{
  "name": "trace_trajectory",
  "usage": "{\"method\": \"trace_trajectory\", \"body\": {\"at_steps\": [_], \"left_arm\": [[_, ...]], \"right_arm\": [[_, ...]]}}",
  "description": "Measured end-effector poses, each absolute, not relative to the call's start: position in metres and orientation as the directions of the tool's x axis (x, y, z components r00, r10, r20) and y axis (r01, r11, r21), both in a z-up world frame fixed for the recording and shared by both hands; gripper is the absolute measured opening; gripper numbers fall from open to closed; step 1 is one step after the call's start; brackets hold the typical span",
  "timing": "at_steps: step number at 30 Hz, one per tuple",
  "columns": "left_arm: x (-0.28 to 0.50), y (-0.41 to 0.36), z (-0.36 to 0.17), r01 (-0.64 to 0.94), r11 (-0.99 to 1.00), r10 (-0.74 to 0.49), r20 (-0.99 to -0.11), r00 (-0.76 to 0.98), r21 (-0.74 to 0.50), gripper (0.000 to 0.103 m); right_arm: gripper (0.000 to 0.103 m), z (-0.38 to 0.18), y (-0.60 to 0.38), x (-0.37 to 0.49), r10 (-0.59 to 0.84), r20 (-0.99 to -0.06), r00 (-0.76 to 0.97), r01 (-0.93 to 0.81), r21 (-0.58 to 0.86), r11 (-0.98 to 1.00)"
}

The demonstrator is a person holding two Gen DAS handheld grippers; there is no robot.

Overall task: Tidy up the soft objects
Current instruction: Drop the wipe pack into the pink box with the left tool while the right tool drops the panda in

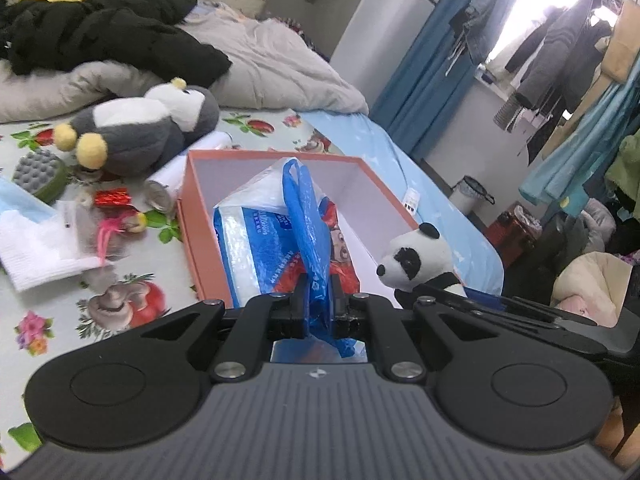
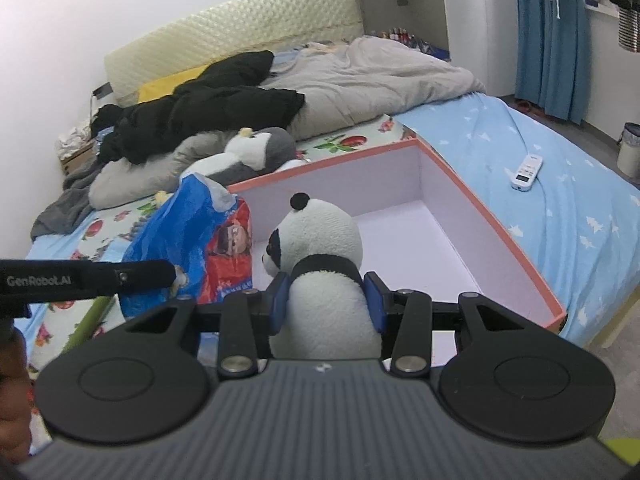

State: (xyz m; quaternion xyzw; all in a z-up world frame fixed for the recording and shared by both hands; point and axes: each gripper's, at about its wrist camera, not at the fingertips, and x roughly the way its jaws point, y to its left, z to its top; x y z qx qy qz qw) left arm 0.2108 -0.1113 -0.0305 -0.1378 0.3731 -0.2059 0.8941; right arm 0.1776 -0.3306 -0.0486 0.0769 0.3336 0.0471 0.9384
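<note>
The left gripper (image 1: 318,300) is pinching the blue handle of a plastic bag (image 1: 280,236) between its two fingers. The bag is sitting inside the orange box (image 1: 192,208), against the box's left wall. The right gripper (image 2: 326,300) is squeezing a toy panda (image 2: 320,264) around its body, with a blue pad (image 2: 374,300) pressing on each side. The panda is hanging over the near edge of the box. The box is lying on the bed (image 2: 560,184), near the bed's right edge. A gray penguin toy (image 1: 144,128) is lying past the box's far left corner. A white remote (image 2: 527,171) is lying on the blue sheet near the right edge of the bed.
</note>
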Motion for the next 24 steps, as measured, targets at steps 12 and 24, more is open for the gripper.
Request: {"method": "trace_trajectory", "body": {"at_steps": [12,24], "left_arm": [[0.294,-0.154,-0.072,0.258,0.87,-0.491,-0.694,0.526,-0.42,0.01],[0.33,-0.169,-0.104,0.236,0.891,-0.454,-0.751,0.479,-0.388,0.04]], "right_arm": [[0.045,-0.09,-0.355,0.232,0.122,-0.696,0.708,0.01,0.183,0.983],[0.049,-0.1,-0.357,0.252,0.115,-0.713,0.691,0.03,0.187,0.982]]}}
